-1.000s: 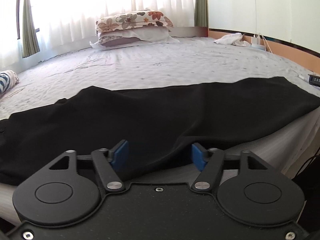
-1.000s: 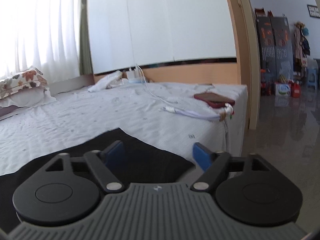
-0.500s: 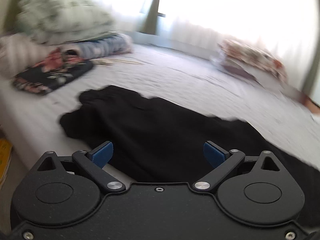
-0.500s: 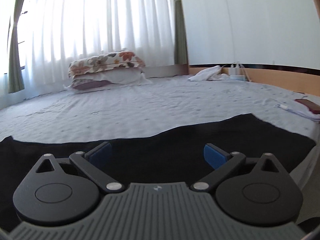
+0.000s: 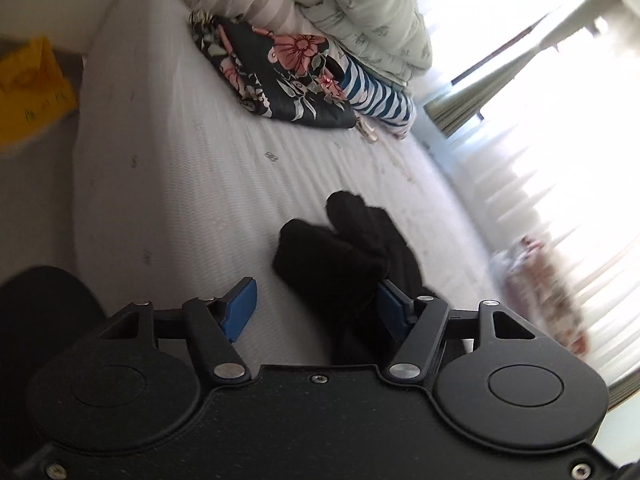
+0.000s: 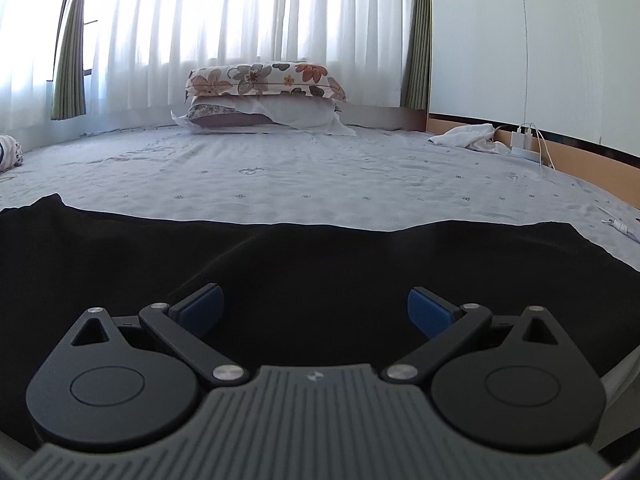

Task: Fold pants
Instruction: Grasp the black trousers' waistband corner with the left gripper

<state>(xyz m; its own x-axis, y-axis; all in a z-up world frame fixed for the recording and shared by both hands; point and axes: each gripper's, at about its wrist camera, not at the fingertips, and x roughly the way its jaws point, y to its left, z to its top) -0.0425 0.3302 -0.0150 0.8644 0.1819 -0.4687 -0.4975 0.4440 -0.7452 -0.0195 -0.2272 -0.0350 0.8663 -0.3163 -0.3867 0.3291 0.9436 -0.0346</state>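
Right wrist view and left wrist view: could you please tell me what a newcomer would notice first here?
The black pants spread across the near edge of the bed. Behind them, flowered pillows sit stacked under bright curtains. The left view shows a bunched end of the pants by piled floral bedding.

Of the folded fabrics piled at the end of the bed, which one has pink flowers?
The black floral cloth, lowest and nearest the camera. The blue-and-white striped piece beside it and the pale green quilt above have no pink blooms.

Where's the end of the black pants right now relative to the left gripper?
In the left wrist view the bunched end of the black pants lies on the bed sheet just ahead of the left gripper, against its right blue finger, below the floral folded cloth.
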